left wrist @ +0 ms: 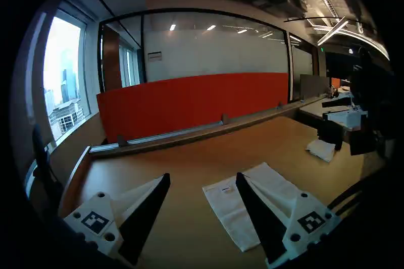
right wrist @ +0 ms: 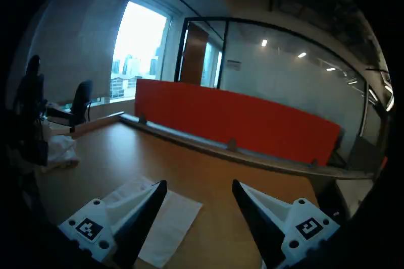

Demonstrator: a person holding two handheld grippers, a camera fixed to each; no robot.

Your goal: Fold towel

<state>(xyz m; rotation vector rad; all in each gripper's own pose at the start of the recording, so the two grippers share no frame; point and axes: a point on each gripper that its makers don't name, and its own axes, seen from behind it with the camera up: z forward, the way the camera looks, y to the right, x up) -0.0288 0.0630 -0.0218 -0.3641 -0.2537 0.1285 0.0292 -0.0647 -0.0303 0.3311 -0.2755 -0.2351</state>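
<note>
**Both grippers open over a flat towel**

In the left gripper view, the left gripper (left wrist: 202, 175) hangs over a wooden surface (left wrist: 192, 158) with its jaws spread wide and nothing between them. The white towel (left wrist: 227, 208) lies flat on the surface as a long rectangle at about 5 o'clock in this view. It runs under the finger on that side, so part of it is hidden. Whether that finger touches the cloth cannot be told.

A crumpled white cloth (left wrist: 321, 149) sits well apart from the towel at about 3 o'clock, near the surface's far edge. An orange partition (left wrist: 192, 102) runs along the back of the surface at 12 o'clock, and a window (left wrist: 63, 82) stands at 9 o'clock.

In the right gripper view, the right gripper (right wrist: 199, 182) is likewise wide open and holds nothing. Here the white towel (right wrist: 171, 223) shows at about 7 o'clock, partly covered by the near finger. The crumpled white cloth (right wrist: 60, 150) lies at 9 o'clock. The orange partition (right wrist: 237, 117) crosses behind, and the window (right wrist: 136, 57) is bright at 11 o'clock.
</note>
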